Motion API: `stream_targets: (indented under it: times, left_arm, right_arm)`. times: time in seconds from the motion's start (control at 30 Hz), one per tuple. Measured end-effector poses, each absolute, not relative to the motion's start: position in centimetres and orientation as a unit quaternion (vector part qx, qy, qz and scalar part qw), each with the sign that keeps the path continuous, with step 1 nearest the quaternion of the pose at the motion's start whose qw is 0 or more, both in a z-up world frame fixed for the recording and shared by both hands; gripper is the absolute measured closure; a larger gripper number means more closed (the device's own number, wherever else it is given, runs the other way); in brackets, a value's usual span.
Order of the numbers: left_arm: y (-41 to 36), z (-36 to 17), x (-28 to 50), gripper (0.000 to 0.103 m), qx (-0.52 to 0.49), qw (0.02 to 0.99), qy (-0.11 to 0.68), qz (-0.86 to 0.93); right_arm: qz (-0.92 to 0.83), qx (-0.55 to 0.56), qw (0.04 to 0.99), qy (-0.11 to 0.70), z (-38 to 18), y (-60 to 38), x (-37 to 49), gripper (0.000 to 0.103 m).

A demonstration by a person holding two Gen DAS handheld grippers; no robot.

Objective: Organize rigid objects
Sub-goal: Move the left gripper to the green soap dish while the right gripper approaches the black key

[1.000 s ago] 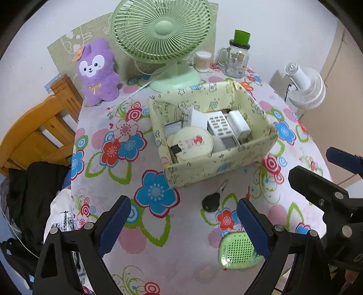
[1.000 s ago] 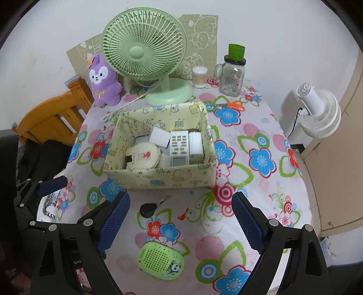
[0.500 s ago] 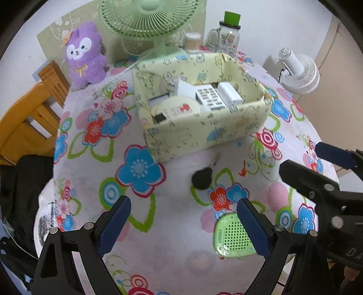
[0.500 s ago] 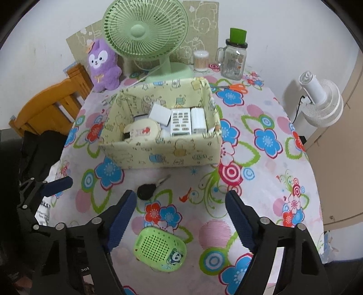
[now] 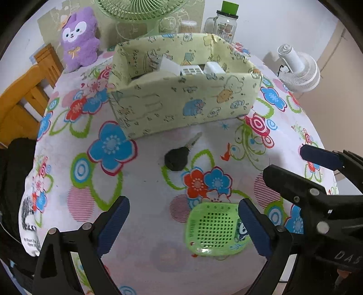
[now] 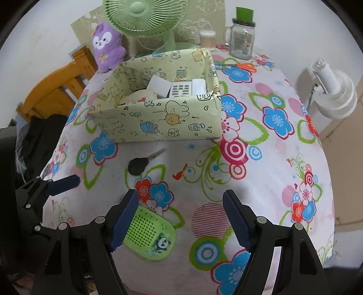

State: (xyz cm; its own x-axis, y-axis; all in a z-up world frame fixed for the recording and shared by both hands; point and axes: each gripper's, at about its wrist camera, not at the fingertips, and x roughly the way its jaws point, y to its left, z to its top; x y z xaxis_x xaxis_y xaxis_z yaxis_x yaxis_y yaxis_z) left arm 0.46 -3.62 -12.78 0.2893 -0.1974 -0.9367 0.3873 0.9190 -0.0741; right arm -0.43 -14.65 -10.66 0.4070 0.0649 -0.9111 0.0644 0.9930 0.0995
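Observation:
A green perforated gadget with a panda print lies on the flowered tablecloth near the front edge. My left gripper hangs open low over the cloth, its right finger beside the gadget. My right gripper is open too; the gadget lies under its left finger, untouched by the other pad. A black-headed key lies between the gadget and the pale green printed box. The box holds a white keypad device, white blocks and a round tin, partly hidden by its front wall.
Behind the box stand a green desk fan, a purple plush toy, a jar with a green lid and a cotton-swab pot. Orange scissors lie at the back right. A wooden chair stands left, a white fan right.
Both grippers have come down toward the table, so the key and the green gadget look larger and closer. The right gripper's jaws have narrowed. Nothing has been picked up.

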Motion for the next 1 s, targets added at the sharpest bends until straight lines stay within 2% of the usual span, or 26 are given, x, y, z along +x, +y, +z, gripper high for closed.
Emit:
stream_targets:
  times: [0.57,0.77,1.0]
  left_arm:
    - [-6.7,-15.3,-2.3,0.005,0.072,0.804,0.570,-0.157]
    - [-7.4,-16.4,-3.6,0.005,0.092,0.806,0.562,-0.164]
    - [-8.0,-17.8,-3.9,0.005,0.114,0.798,0.567,-0.172]
  right_arm:
    - [0.036,0.033,0.821,0.569,-14.3,-19.0,-2.0,0.017]
    - [0.044,0.027,0.814,0.578,-15.5,-19.9,-3.1,0.011]
    - [0.042,0.033,0.805,0.591,-17.1,-20.7,-4.1,0.010]
